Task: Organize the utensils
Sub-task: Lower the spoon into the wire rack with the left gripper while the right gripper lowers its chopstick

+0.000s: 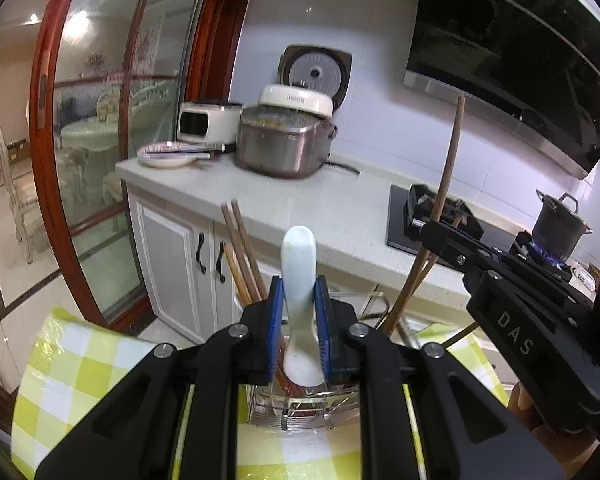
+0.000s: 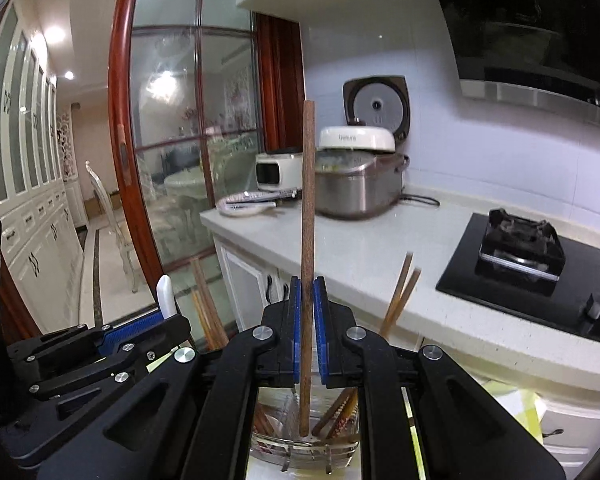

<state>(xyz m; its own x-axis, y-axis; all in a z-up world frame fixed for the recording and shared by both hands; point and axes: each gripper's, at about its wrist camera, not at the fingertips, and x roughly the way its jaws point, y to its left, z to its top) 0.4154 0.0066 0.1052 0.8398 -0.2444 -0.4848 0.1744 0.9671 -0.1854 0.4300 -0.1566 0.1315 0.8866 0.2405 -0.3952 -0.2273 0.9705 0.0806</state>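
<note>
Above the wire utensil holder (image 1: 300,412), the left gripper (image 1: 299,332) clamps a smooth, breakable ceramic spoon (image 1: 299,280) mid-handle, while the right gripper (image 2: 308,332) pinches a light, stiff wooden chopstick (image 2: 308,216) low down.

A home kitchen: a pale bench (image 2: 360,256) carries an open rice cooker (image 2: 360,184) at the far wall, a gas hob (image 2: 520,256) sits to the right under a dark hood (image 1: 512,60), and a glass sliding door (image 2: 172,140) on the left shows a dining room.
</note>
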